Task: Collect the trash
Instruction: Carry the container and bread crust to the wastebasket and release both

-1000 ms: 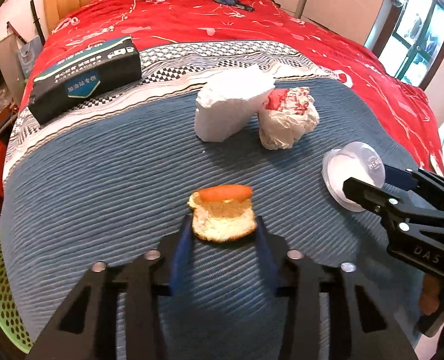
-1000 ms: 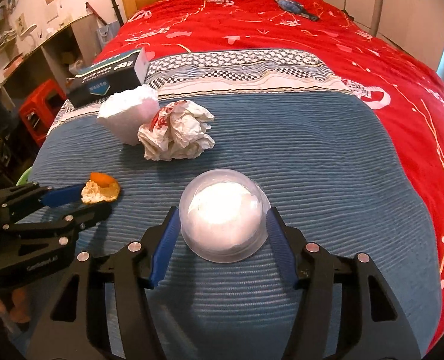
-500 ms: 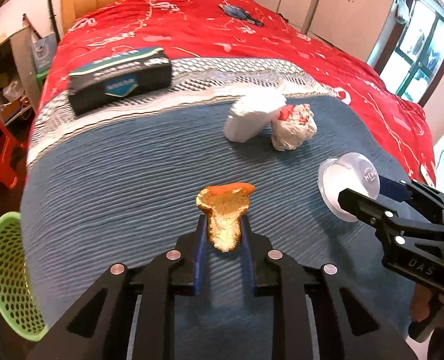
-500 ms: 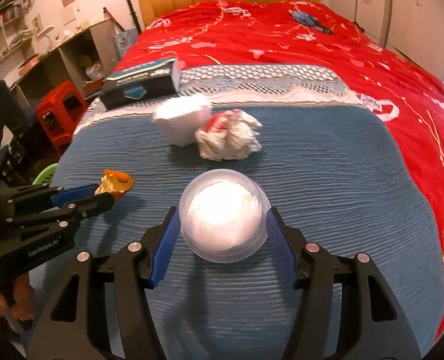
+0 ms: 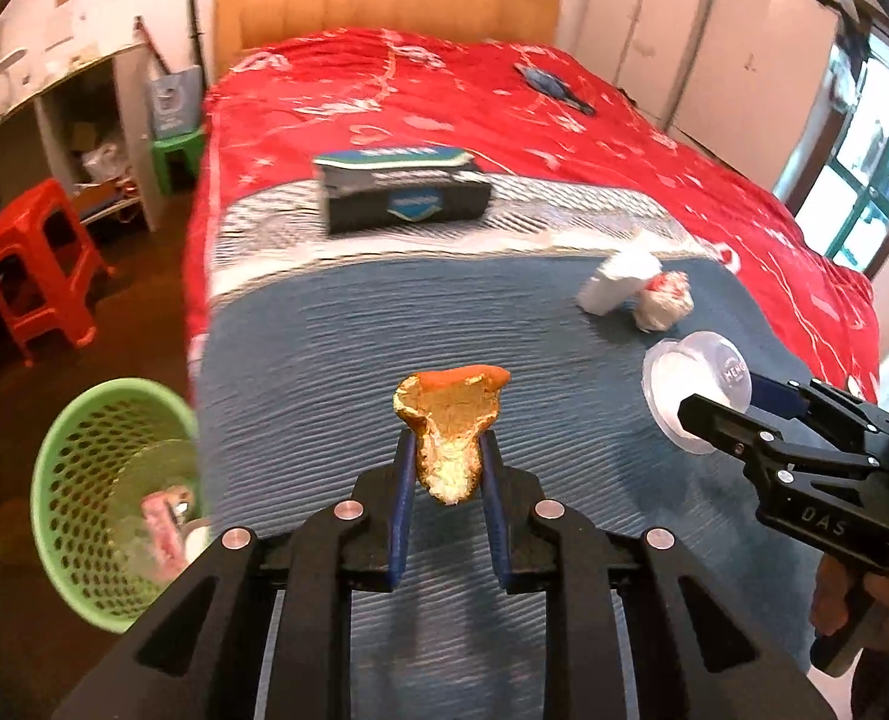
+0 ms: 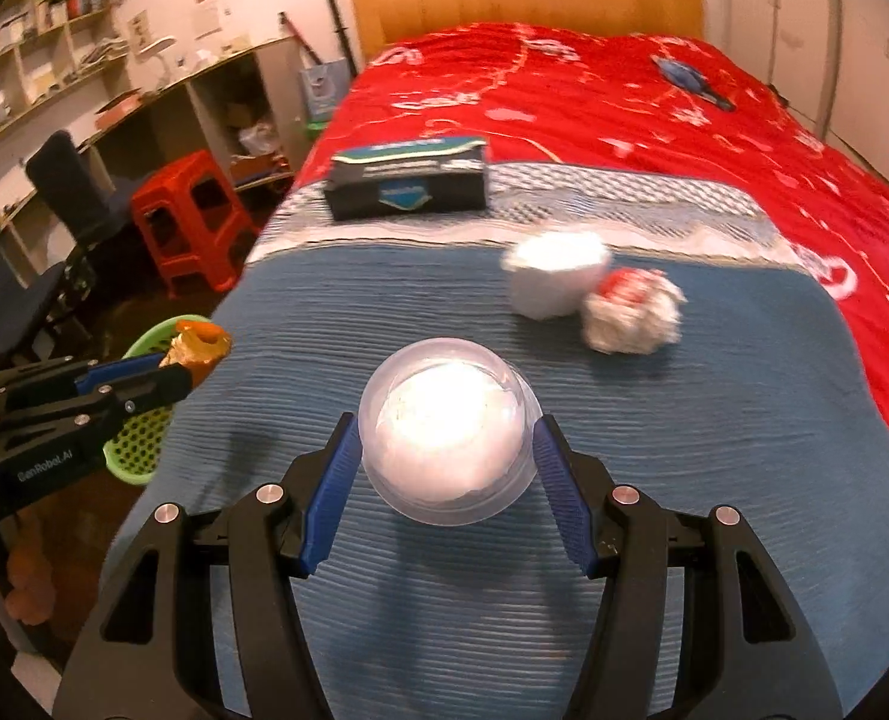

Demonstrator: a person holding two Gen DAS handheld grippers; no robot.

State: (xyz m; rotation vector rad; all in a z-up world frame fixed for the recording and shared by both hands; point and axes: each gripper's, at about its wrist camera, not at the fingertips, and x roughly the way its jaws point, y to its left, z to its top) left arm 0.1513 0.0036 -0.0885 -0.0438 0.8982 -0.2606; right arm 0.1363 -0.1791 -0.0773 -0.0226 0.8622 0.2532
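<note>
Bedroom: blue blanket (image 5: 336, 354) over red bedspread (image 5: 564, 138). Green basket (image 5: 66, 468) on floor holds scraps. Left gripper (image 5: 444, 456) pinches orange peel (image 5: 447, 420); right gripper (image 6: 447, 450) clamps clear plastic cup (image 6: 447, 438) above the blanket.

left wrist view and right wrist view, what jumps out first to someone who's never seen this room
The big red bedspread fills the far half of both views, with a blue blanket nearer. In the left wrist view the left gripper has its jaws shut on an orange peel, and a green mesh bin sits on the floor left of the bed. In the right wrist view the right gripper grips a clear plastic cup.
</note>
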